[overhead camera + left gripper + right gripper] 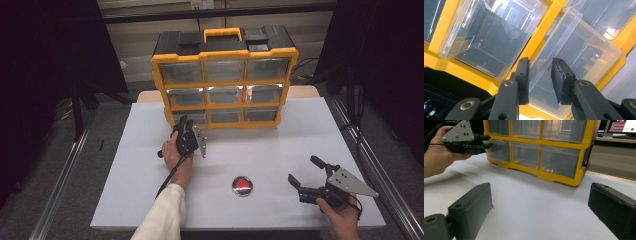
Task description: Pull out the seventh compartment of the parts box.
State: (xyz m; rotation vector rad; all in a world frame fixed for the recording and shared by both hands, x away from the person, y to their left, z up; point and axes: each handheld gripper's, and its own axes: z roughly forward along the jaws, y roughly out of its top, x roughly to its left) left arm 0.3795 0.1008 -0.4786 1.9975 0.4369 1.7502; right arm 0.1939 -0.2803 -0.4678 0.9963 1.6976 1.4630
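Two grippers work at a white table [150, 200]. At nine o'clock from the table's middle, the left gripper [184, 122] meets the bottom-left drawer [190, 118] of the yellow cabinet [225, 80], which stands at twelve o'clock. In the left gripper view its jaws stand partly closed, with the clear drawer's [574, 62] front between them; I cannot tell whether the pads press on it. At six o'clock lies a red disc [242, 185]. At four o'clock the right gripper [305, 172] rests with its jaws wide apart, holding nothing.
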